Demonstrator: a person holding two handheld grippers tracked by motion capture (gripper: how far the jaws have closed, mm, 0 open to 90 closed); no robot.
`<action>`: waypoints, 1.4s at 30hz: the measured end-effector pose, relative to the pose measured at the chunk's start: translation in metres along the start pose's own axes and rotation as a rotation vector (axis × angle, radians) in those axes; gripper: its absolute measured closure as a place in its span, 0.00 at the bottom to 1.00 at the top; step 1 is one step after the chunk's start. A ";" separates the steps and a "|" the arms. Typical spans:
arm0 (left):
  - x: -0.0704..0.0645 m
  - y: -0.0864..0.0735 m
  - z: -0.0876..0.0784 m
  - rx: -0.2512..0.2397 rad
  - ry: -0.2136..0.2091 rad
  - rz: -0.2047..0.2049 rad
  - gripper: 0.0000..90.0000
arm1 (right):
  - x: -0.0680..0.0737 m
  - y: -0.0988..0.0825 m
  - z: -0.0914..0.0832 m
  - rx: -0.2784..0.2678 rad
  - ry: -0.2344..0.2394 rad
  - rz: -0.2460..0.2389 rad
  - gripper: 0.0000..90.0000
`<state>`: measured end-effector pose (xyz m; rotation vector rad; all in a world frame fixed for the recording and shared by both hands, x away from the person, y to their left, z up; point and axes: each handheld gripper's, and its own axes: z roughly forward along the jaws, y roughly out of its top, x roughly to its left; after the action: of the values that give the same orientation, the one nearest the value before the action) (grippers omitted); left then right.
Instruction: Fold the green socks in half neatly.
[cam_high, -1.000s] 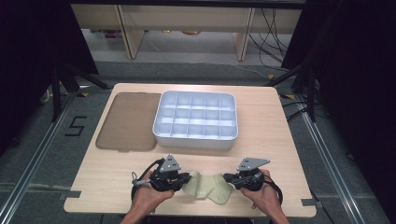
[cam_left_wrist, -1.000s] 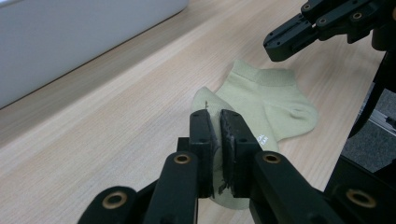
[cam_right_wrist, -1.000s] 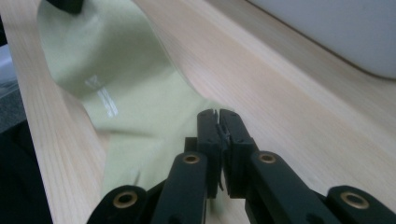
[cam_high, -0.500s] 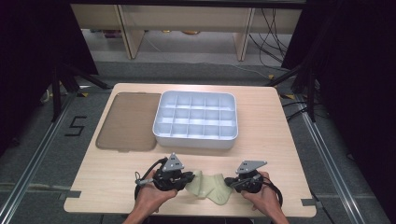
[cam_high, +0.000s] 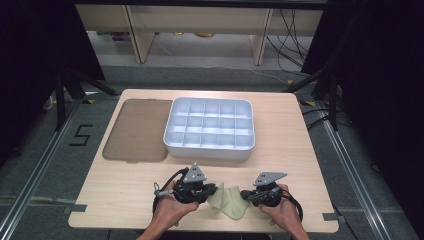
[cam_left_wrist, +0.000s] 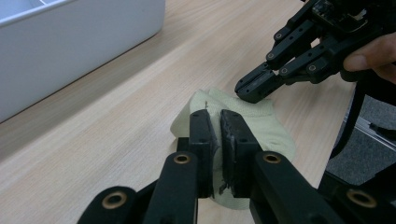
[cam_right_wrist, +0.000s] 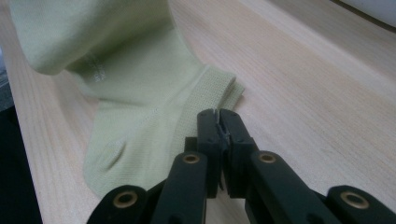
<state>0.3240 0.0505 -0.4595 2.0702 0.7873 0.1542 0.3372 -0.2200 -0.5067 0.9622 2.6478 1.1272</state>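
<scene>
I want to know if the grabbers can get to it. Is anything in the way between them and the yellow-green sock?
Nothing visible is. The sock lies on the bare table between the left gripper and the right gripper. Both have their jaws shut right at the sock's edges. The white compartment tray sits farther back, out of the way.

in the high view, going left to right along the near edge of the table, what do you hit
left hand-held gripper → pale green sock → right hand-held gripper
</scene>
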 end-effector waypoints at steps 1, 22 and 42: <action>-0.001 0.000 0.003 0.011 -0.002 0.002 0.92 | 0.000 0.000 0.000 -0.001 -0.001 -0.001 0.97; -0.014 0.007 0.034 0.029 -0.049 0.002 0.92 | -0.001 0.000 0.000 0.000 0.010 0.013 0.97; -0.013 0.004 0.047 0.042 -0.089 -0.008 0.75 | -0.002 0.000 -0.002 -0.012 0.013 0.025 0.95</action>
<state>0.3332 0.0083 -0.4821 2.0980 0.7496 0.0414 0.3388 -0.2223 -0.5055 0.9924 2.6432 1.1567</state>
